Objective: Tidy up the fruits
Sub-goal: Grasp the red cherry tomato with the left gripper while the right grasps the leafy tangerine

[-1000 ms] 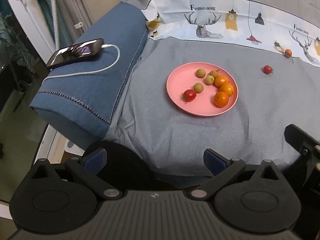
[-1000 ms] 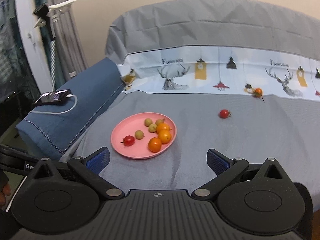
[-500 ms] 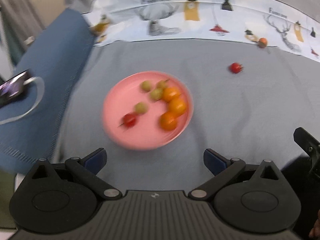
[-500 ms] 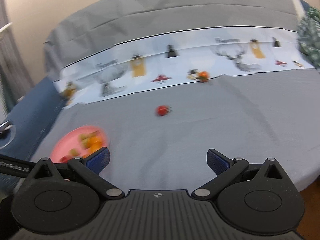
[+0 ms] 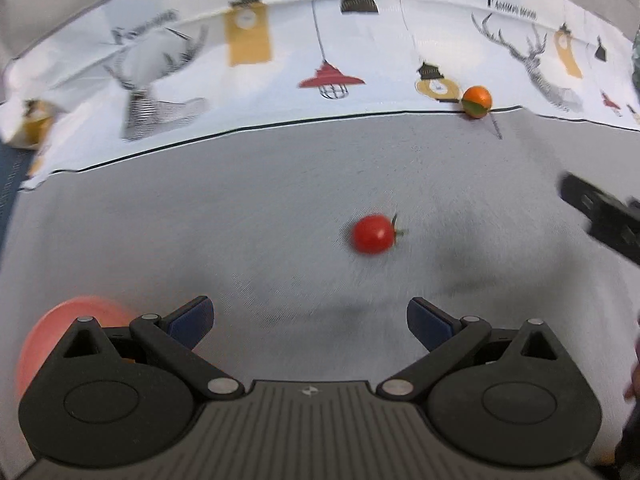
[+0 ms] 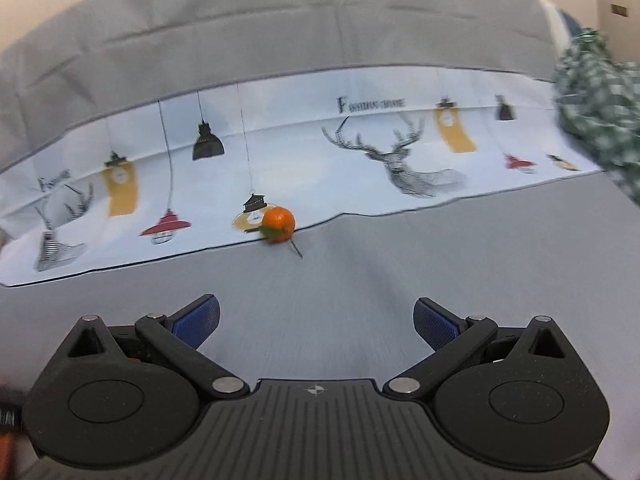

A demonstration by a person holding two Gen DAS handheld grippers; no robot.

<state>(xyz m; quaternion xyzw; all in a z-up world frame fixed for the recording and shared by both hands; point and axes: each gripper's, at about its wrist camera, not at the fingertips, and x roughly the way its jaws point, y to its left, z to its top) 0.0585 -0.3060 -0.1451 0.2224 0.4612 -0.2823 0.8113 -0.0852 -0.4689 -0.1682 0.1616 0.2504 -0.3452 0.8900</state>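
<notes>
A red cherry tomato [image 5: 374, 234] lies on the grey bedspread, just ahead of my open left gripper [image 5: 310, 320] and a little right of its middle. An orange fruit with a green leaf and stem [image 5: 477, 101] rests farther back at the edge of the white printed band. The right wrist view shows that same orange fruit [image 6: 279, 220] ahead of my open right gripper [image 6: 316, 320], slightly to its left. Nothing sits between either pair of fingers. Only the rim of the pink plate [image 5: 42, 328] shows at the lower left, behind the left gripper's body.
The right gripper's black body [image 5: 604, 216] pokes into the left wrist view at the right edge. A green and white patterned cloth [image 6: 600, 108] lies at the far right of the bed. A white band printed with deer and lamps [image 6: 360, 160] crosses the bed.
Both grippers have swung right and moved forward. The plate has slid out to the left view's lower left, the tomato is much closer, and the orange fruit now sits ahead of the right gripper.
</notes>
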